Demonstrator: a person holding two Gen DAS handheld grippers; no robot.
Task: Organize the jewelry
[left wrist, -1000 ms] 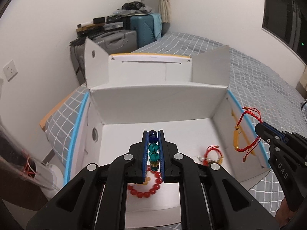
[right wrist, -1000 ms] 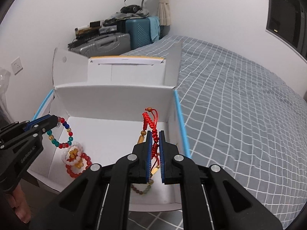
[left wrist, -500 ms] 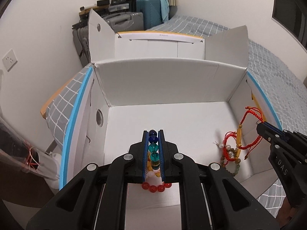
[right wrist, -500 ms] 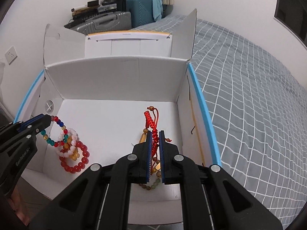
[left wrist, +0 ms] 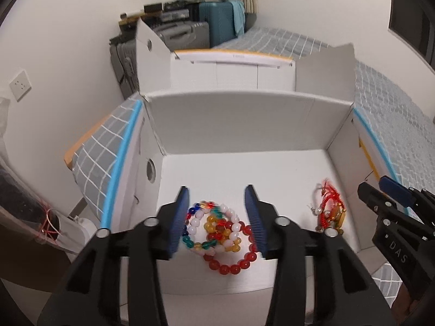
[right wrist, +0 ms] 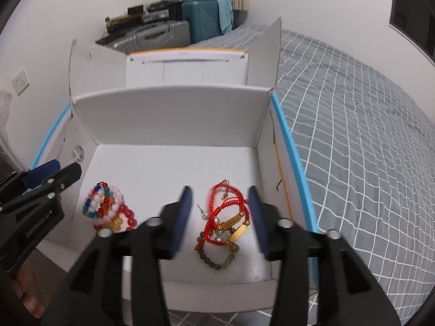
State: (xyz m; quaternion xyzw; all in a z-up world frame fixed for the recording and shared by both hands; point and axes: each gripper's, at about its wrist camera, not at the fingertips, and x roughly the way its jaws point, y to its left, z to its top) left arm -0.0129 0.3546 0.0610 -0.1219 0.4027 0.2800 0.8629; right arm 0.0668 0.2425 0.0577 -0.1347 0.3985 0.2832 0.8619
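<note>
A white cardboard box [left wrist: 244,119] lies open on the bed. My left gripper [left wrist: 216,190] hangs over its left part, jaws opening, pads touching nothing. Below them a pile of colourful beaded bracelets [left wrist: 217,228] rests on the box floor. My right gripper [right wrist: 219,190] is over the right part of the box [right wrist: 174,114], jaws also opening. Red cord bracelets [right wrist: 227,212] with gold bars and a string of dull beads lie loose on the floor between its fingers. The right gripper [left wrist: 380,193] and the left gripper [right wrist: 62,172] each show at the edge of the other's view.
The box's flaps [right wrist: 272,51] stand upright at the back and sides. A grey checked bed cover [right wrist: 367,149] stretches to the right. Suitcases [left wrist: 212,24] are stacked by the far wall. A person's hand [right wrist: 27,285] holds the left gripper.
Both grippers were shut on bracelets and now stand open. The beaded bracelet and the red cord bracelet have dropped onto the piles on the box floor.
</note>
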